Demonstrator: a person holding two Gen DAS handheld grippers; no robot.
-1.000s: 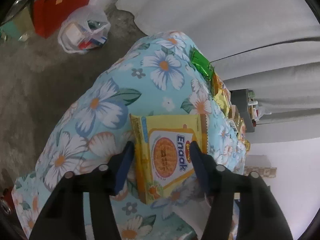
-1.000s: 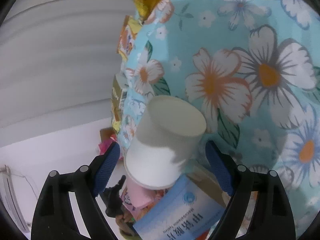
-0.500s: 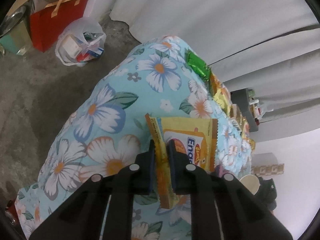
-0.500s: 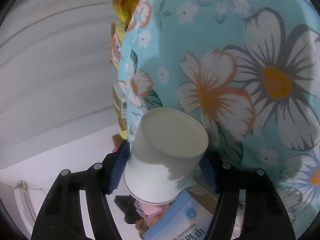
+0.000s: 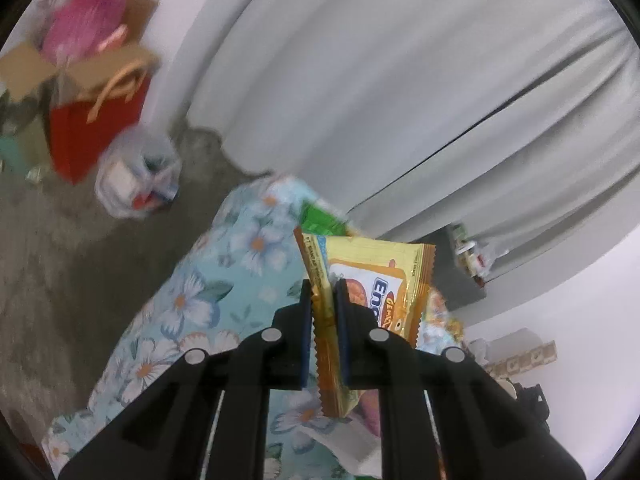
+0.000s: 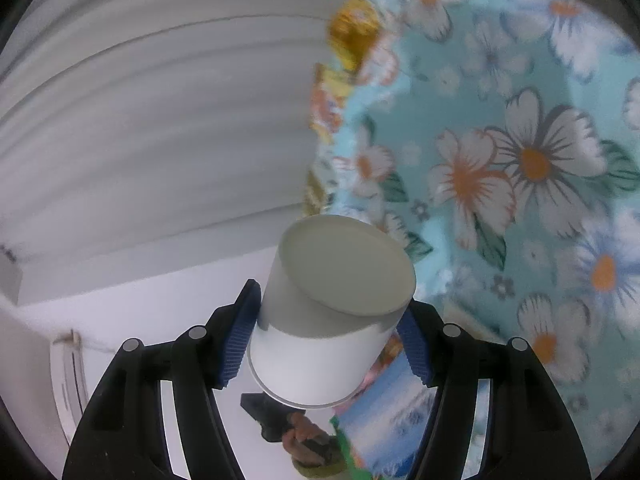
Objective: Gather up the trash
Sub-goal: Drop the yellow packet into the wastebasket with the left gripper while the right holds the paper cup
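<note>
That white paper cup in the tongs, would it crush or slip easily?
The white paper cup looks thin-walled and probably light, so a hard squeeze could dent it. The right tongs clamp its tapered sides upside down, which might let it slide. Its round shape would likely roll if dropped.

A floral-clothed table (image 5: 208, 304) carried a green packet (image 5: 320, 218) at its far edge. 2 gold-orange wrappers (image 6: 352, 36) lay along that edge.

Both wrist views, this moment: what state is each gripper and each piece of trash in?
left gripper: shut on the yellow snack wrapper
yellow snack wrapper: pinched by its crimped edge, lifted off the floral cloth
right gripper: shut on the white paper cup
white paper cup: held upside down, tilted, base toward camera
</note>
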